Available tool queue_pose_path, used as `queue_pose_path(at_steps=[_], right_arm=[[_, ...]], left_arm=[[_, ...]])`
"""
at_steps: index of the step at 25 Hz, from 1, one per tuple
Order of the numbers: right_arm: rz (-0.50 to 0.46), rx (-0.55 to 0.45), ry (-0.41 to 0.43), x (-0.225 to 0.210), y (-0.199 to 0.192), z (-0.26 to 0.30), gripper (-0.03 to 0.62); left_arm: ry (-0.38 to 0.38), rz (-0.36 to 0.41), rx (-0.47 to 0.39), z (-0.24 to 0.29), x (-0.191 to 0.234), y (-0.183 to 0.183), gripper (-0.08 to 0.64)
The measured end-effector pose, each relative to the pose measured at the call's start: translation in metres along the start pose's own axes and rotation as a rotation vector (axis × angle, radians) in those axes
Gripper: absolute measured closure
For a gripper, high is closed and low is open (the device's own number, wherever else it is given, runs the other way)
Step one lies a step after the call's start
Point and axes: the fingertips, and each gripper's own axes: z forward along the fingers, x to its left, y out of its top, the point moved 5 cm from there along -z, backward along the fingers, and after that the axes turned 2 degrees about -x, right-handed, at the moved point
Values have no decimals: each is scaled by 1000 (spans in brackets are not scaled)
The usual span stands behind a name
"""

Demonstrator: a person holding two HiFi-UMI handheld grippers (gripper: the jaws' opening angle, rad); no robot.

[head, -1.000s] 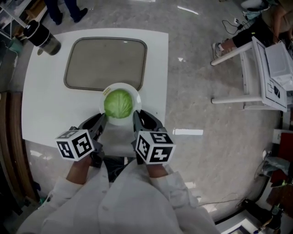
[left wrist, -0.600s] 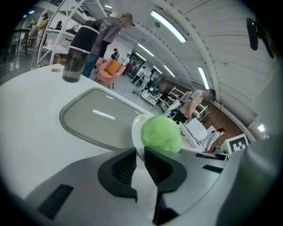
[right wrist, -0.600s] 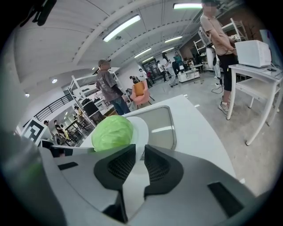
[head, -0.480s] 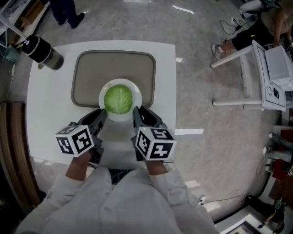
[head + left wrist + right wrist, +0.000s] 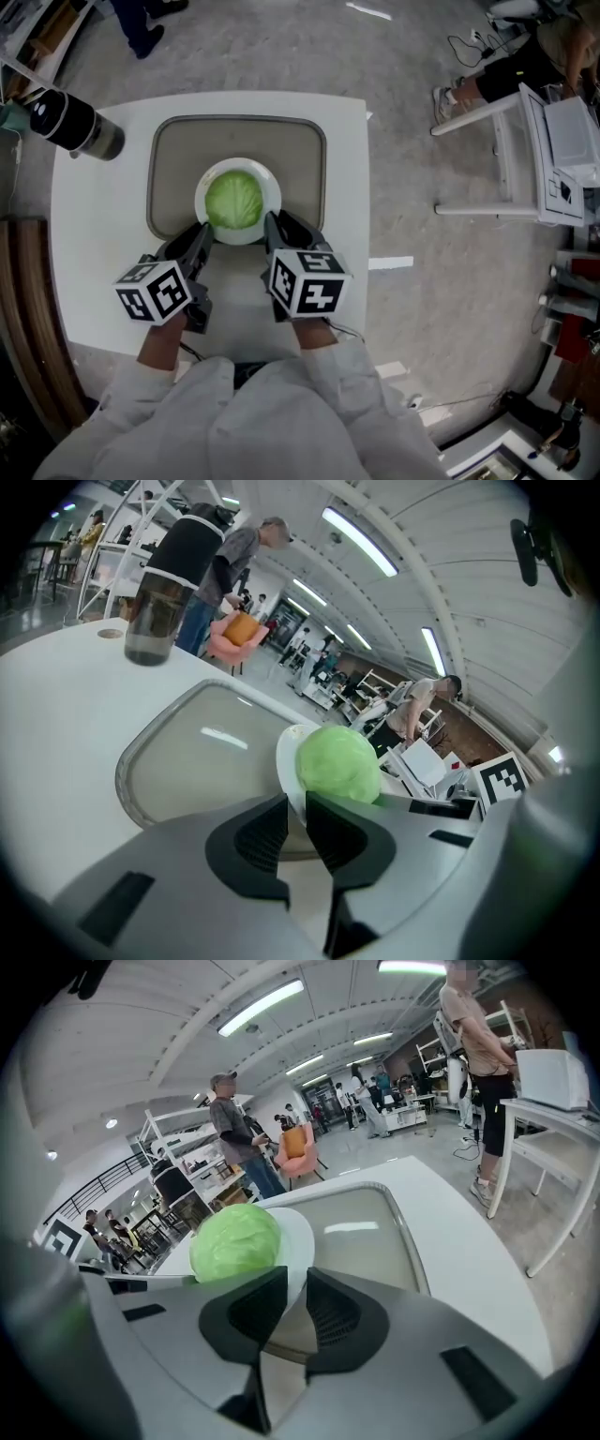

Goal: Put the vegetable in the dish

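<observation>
**Fingers nipped on the plate rim, one pair each side**

Fingers (image 5: 255, 836) of our left gripper (image 5: 200, 238) are closed on the near-left rim of the white plate (image 5: 270, 183). Our right gripper (image 5: 273, 225) pinches the near-right rim the same way, so neither pair is spread. The cabbage (image 5: 234, 201) sits in the middle of that plate, which lies over the near half of the grey tray (image 5: 302, 155) on the white worktop (image 5: 94, 216). We cannot tell whether the plate rests on the tray or hangs just above it.

To do this step well, we judge that both grippers should be level with each other and travel as one, so the plate does not tip and the round head does not roll off. We would lower gently and release both sides together, only once the plate bears flat.

The cabbage is a pale green, tight, ball-shaped head with faintly veined leaves. It fills most of the plate, leaving only a white border, and looks whole and uncut.
</observation>
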Motion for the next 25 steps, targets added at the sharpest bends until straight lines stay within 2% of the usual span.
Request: queue_pose_path(at_steps=[13,25], right_arm=[[20,28,-26,-10,5,37,520],[-22,57,-38,-14,9,50,520]], left_arm=[[12,-53,-26,30,21,8,509],[46,-62,-50,36,19,9,508]])
